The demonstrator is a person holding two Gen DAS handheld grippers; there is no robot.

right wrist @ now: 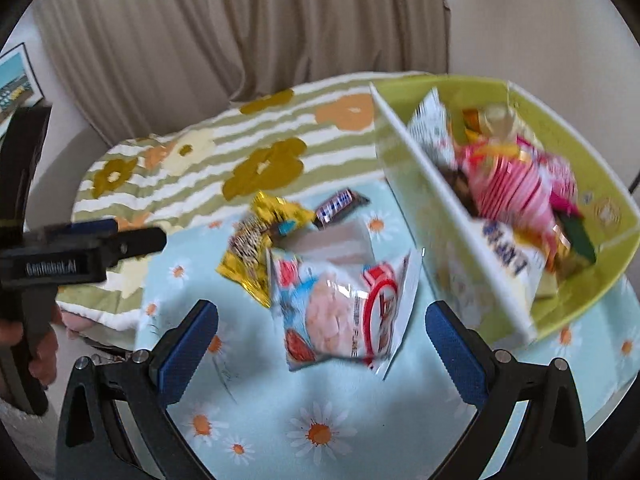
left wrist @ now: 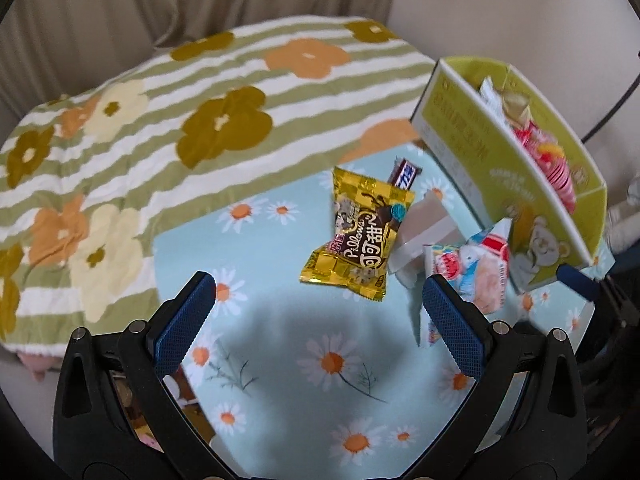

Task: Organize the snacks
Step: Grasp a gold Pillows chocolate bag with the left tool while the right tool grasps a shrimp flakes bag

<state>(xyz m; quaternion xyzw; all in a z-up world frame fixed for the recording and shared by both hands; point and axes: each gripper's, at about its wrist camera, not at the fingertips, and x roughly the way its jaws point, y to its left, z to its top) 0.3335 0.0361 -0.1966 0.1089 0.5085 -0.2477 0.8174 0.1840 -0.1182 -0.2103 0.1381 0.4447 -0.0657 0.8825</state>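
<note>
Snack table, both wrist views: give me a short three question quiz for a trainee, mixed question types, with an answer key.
1. True or false: the left gripper is shut on the gold snack bag.
2. Multiple choice: where does the green box stand, seen from the right wrist? A) right of the loose snacks B) on the striped blanket C) on the floor
3. Fill in: the pink and white snack bag lies just ahead of the ____ gripper.

Key
1. False; its jaws stand open, holding nothing, and the bag lies on the daisy cloth.
2. A
3. right
</note>
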